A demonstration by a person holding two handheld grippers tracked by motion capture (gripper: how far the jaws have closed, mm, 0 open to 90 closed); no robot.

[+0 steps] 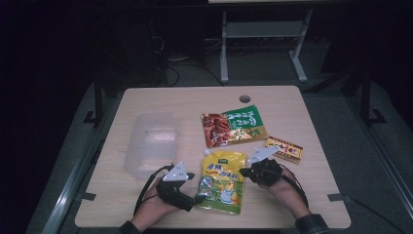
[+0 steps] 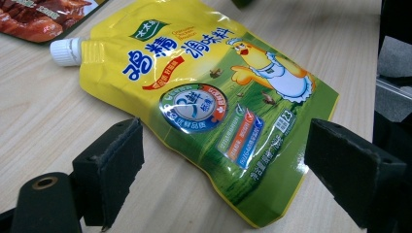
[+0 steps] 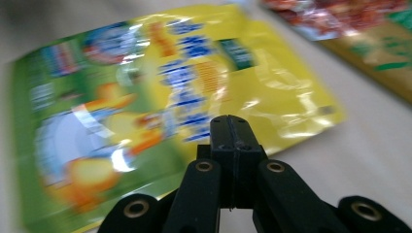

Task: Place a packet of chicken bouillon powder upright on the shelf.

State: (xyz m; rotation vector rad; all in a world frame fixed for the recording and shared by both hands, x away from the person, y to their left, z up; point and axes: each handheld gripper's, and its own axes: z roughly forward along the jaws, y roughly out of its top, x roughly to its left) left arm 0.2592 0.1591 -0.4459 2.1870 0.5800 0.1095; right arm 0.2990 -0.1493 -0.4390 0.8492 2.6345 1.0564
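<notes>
Left tongs (image 2: 218,170) spread wide to straddle the yellow seasoning pouch's (image 2: 204,97) near edge for a grab, right tongs (image 3: 232,131) pinched together empty beside it.

Setting: a lab or test room. Plain light-wood table (image 1: 146,204) with a cable hole (image 1: 245,99) stands on grey carpet in a dark room. Far behind: loose cables (image 1: 170,68) on the floor and a grey metal stand (image 1: 263,44).
</notes>
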